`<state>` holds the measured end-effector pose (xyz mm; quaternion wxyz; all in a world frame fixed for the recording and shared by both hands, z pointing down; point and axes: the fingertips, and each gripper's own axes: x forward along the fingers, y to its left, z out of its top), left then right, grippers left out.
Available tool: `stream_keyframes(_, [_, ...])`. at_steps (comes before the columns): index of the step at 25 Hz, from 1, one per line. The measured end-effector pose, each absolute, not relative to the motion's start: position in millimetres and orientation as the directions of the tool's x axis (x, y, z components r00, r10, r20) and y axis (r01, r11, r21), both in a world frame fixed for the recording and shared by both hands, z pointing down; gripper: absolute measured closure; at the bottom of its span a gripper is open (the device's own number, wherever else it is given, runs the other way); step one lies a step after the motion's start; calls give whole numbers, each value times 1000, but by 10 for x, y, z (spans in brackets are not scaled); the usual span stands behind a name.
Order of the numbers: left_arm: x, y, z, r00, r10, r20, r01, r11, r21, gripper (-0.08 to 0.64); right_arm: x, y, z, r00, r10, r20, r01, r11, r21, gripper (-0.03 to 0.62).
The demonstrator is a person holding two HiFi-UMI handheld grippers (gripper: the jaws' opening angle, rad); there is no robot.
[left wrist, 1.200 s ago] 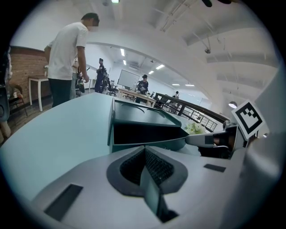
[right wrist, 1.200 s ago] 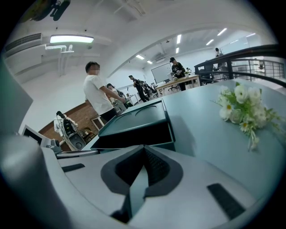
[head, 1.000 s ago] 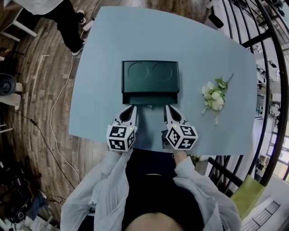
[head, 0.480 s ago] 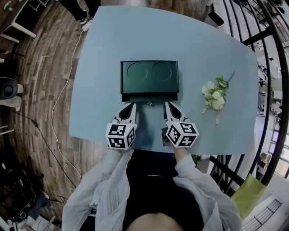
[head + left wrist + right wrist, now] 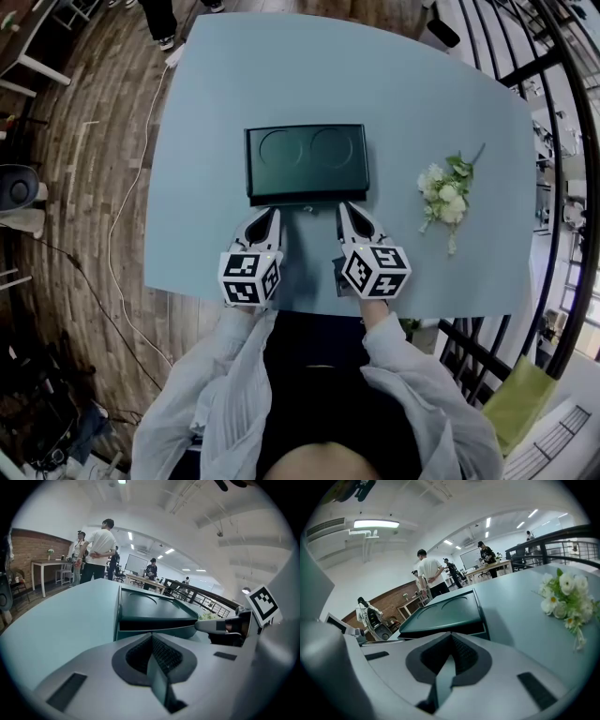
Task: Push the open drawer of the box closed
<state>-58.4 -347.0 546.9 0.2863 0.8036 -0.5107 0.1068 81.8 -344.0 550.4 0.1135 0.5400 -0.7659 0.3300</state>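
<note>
A dark green box (image 5: 307, 159) with two round recesses in its lid lies on the pale blue table (image 5: 206, 94). Its drawer (image 5: 307, 200) shows only as a narrow strip along the near side. My left gripper (image 5: 273, 214) is shut, its tip at the left part of the drawer front. My right gripper (image 5: 344, 207) is also shut and meets the drawer front on the right. In the left gripper view the drawer front (image 5: 157, 631) juts slightly below the lid (image 5: 150, 607), just past my shut left gripper (image 5: 151, 637). The right gripper view shows the box (image 5: 445, 613) beyond my shut right gripper (image 5: 451, 637).
A sprig of white flowers (image 5: 445, 199) lies on the table to the right of the box, also in the right gripper view as flowers (image 5: 562, 595). The near table edge (image 5: 309, 309) is right under the grippers. People stand far behind in the room (image 5: 101, 550).
Both grippers have moved forward toward the box, and the drawer has slid in with them from well out to a thin strip.
</note>
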Motion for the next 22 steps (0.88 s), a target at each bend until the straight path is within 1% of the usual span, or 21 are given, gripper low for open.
stream_keyframes(22, [-584, -3615, 5462, 450, -772, 448, -883, -310, 353, 545, 827, -3572, 5506, -384, -766, 515, -902, 192, -386, 586])
